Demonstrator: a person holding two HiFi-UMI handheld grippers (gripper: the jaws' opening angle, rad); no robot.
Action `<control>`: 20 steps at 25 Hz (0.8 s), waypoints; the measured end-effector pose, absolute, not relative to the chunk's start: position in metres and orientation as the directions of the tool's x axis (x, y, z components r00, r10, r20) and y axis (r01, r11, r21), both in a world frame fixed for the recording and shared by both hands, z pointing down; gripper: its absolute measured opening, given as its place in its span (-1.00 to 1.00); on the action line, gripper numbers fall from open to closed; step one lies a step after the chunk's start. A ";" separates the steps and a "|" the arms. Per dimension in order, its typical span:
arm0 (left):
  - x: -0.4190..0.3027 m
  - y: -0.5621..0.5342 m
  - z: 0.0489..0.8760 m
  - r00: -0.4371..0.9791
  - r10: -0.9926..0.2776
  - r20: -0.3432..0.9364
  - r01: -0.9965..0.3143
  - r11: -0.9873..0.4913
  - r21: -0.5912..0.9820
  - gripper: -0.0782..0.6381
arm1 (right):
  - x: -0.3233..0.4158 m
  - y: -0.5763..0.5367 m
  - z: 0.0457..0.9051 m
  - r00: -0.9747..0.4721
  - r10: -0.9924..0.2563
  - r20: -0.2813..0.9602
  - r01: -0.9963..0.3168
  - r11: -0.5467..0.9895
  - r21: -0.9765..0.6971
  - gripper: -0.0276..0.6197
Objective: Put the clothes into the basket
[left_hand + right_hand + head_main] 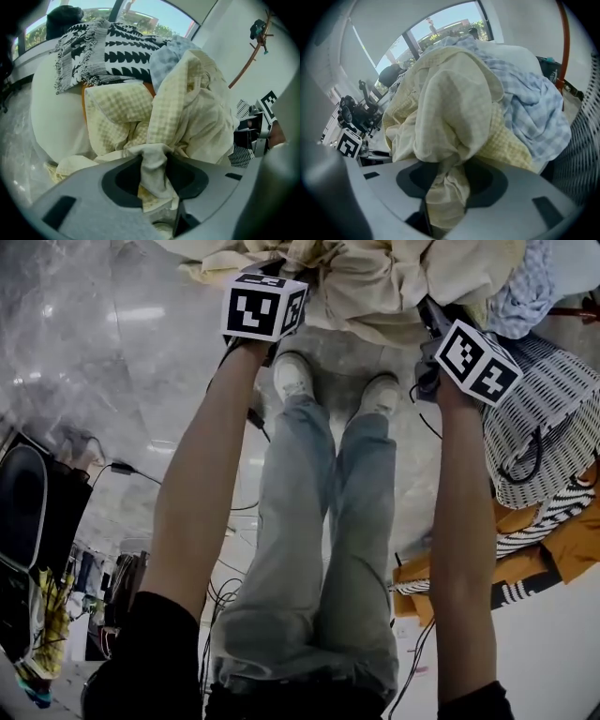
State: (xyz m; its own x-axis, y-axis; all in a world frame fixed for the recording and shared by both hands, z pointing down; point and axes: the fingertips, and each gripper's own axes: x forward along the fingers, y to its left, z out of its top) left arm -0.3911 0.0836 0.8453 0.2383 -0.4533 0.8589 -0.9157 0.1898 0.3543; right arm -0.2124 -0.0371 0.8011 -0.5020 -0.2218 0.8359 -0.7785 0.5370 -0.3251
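left gripper (153, 174): clamped on a fold of yellow checked garment (187, 108)
right gripper (446, 185): clamped on yellow checked cloth too
garment: top of clothes pile (117, 47) on white cushion (51, 112)
basket (544, 418): striped, just beside pile, by right gripper

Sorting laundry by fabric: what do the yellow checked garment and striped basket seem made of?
The yellow checked garment: thin woven cloth, probably cotton, matte; crumples into folds. The striped basket: likely woven cloth or rope, matte; fine ribbed stripes.

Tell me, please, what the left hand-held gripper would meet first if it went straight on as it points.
Probably more of the yellow cloth that the left hand-held gripper now pinches; it bulks right ahead.
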 end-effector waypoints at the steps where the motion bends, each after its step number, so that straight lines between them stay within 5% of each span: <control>1: -0.389 0.084 0.844 0.244 -0.445 0.862 -0.918 0.180 0.353 -0.42 | -0.214 -0.034 0.801 -0.499 -0.209 0.841 -0.773 0.545 -0.324 -0.41; 6: -0.374 0.089 0.819 0.280 -0.445 0.850 -0.915 0.145 0.377 -0.60 | -0.230 -0.008 0.782 -0.562 -0.113 0.819 -0.710 0.574 -0.408 -0.65; 20: -0.342 0.103 0.649 0.223 -0.623 0.749 -0.910 0.142 0.389 -0.62 | -0.236 0.039 0.615 -0.728 -0.159 0.667 -0.522 0.759 -0.389 -0.70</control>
State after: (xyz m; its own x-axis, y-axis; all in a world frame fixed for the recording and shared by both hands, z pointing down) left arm -0.3417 0.1026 0.6488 0.2235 -0.6234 0.7493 -0.9101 0.1419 0.3894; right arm -0.2360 0.0389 0.6150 -0.7279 -0.1593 0.6669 -0.5221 0.7592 -0.3885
